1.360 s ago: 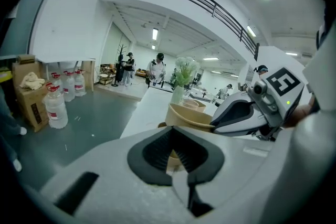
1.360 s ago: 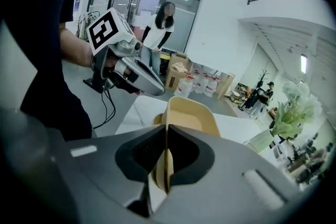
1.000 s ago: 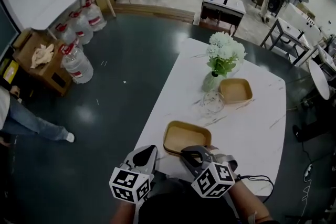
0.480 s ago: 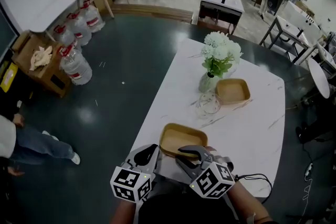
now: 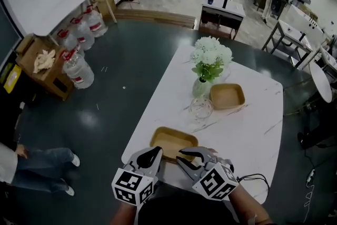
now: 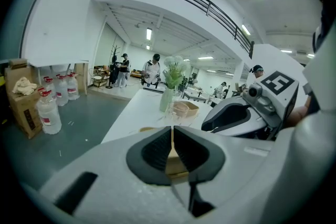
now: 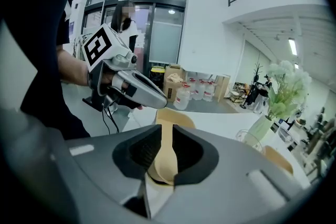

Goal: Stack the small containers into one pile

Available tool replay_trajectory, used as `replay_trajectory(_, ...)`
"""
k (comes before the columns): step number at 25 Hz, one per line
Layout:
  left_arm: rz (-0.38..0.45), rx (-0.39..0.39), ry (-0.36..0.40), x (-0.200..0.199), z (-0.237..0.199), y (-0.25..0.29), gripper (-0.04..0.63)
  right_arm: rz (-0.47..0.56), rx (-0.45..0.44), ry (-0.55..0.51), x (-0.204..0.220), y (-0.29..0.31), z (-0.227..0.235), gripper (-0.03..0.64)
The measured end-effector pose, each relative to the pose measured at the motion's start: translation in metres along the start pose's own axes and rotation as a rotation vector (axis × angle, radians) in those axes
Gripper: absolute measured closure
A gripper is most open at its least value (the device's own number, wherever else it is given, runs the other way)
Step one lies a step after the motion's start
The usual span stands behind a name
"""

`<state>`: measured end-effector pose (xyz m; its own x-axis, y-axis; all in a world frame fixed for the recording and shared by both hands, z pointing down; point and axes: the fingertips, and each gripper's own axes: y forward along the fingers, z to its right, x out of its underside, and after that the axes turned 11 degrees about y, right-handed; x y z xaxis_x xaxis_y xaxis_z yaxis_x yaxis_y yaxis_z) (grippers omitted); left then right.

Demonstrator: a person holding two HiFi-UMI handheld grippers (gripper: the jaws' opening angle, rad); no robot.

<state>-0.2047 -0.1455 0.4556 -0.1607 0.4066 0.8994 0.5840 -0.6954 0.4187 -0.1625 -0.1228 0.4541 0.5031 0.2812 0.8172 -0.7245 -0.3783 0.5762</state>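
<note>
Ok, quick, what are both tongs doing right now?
Left tongs: closed, nothing clearly gripped.
Right tongs: just been closing, now gripping the wooden container by its rim.

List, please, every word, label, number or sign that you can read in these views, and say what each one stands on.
No text can be read in any view.
Water bottles: red labels, print too small to read.
Left marker cube and right marker cube: black-and-white square code patterns, not letters.
Yellow panel at the left edge: any print is too small to tell.
</note>
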Motion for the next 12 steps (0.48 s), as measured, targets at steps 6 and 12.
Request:
replay_trajectory(6, 0.006, 0.048, 0.028, -0.020, 0.034, 0.022, 0.586, 0.020, 0.040, 0.039, 0.010, -0.029, 0.025, 0.552)
replay_trajectory(12, 0.006, 0.122, 0.064, -0.039, 0.071, 0.052, 0.586, 0.026, 0.086, 0.077, 0.027, -0.056, 0.051, 0.554)
